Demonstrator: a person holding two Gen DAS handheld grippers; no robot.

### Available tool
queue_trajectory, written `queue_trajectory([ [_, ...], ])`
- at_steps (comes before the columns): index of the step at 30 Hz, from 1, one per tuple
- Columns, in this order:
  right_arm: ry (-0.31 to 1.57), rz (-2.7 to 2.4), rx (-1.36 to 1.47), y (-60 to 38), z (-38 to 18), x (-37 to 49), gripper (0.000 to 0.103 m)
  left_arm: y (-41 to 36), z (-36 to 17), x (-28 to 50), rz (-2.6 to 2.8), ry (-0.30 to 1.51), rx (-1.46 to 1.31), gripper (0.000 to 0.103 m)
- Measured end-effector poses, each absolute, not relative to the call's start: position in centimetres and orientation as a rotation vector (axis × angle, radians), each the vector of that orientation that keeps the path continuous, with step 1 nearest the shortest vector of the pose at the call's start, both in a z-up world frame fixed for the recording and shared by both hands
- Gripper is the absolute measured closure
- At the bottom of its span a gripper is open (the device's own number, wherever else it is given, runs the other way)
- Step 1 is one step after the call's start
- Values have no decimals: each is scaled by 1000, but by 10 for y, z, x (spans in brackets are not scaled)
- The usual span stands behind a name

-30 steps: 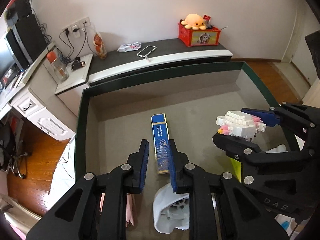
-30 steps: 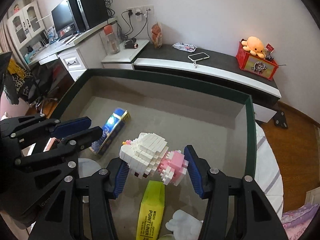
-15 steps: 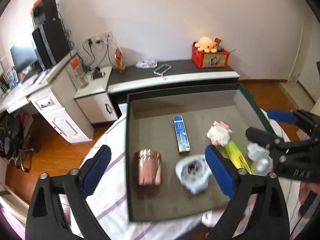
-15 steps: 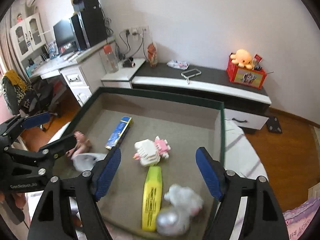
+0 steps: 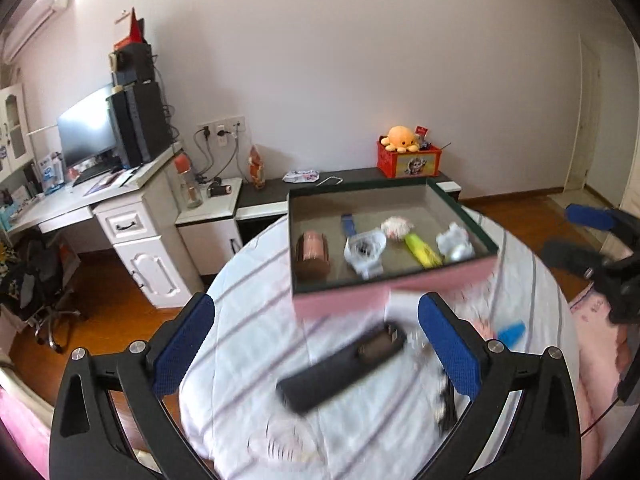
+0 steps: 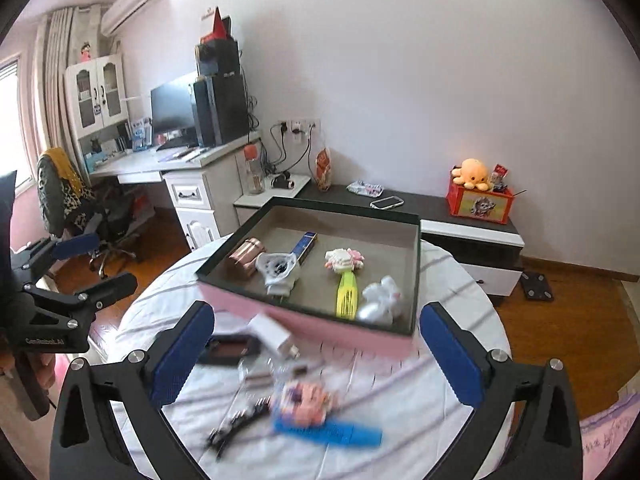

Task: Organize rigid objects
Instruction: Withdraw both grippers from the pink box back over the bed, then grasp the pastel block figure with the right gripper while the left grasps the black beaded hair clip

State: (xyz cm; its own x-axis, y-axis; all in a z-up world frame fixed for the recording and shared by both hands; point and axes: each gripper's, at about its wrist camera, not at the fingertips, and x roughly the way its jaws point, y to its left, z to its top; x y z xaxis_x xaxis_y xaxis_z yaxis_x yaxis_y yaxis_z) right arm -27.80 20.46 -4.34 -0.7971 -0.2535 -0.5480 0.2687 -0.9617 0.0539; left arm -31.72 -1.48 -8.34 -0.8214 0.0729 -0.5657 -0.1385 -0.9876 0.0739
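Note:
A pink-sided box with a dark green rim (image 5: 394, 279) (image 6: 320, 326) stands on the round table. In it lie a rose-gold cylinder (image 5: 312, 250), a white fan-like piece (image 5: 364, 252), a long blue box (image 5: 349, 224), a white and pink brick figure (image 6: 344, 260), a yellow pack (image 6: 347, 292) and a white toy (image 6: 380, 300). My left gripper (image 5: 316, 308) hangs open and empty in front of the box. My right gripper (image 6: 316, 314) is opening its jaws, with nothing between them, above loose items on the cloth.
On the striped white tablecloth (image 6: 440, 380) in front of the box lie a black case (image 5: 340, 368), a white charger (image 6: 274, 334), a pink toy (image 6: 304, 398) and a blue comb (image 6: 328, 434), all blurred. A desk (image 5: 132, 216) and a low cabinet (image 6: 472, 232) stand behind.
Both grippers have pulled back and up out of the box. The right one let go of the brick figure, which now lies in the box, and the left one opened wide.

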Motion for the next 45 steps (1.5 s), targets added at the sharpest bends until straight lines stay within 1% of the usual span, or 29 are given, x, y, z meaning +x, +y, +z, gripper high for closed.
queue_trajectory([
  [4,19,-2790,774,202,-45,-237,0,-21,-95,-275,2914,110,-890,0],
  [9,-25,-2800,772,199,-63,-199,0,-21,-117,-243,2890,36,-953,0],
  [17,-129,-2801,901,209,-102,-168,0,-26,-142,-218,2843,9,-1039,0],
  [22,-124,-2809,917,207,-108,-156,0,-24,-144,-213,2829,4,-1044,0],
  [33,-107,-2794,972,202,-120,-166,0,-26,-156,-223,2816,14,-1106,0],
  [45,-56,-2785,1091,199,-151,-220,0,-32,-189,-265,2793,-9,-1227,0],
])
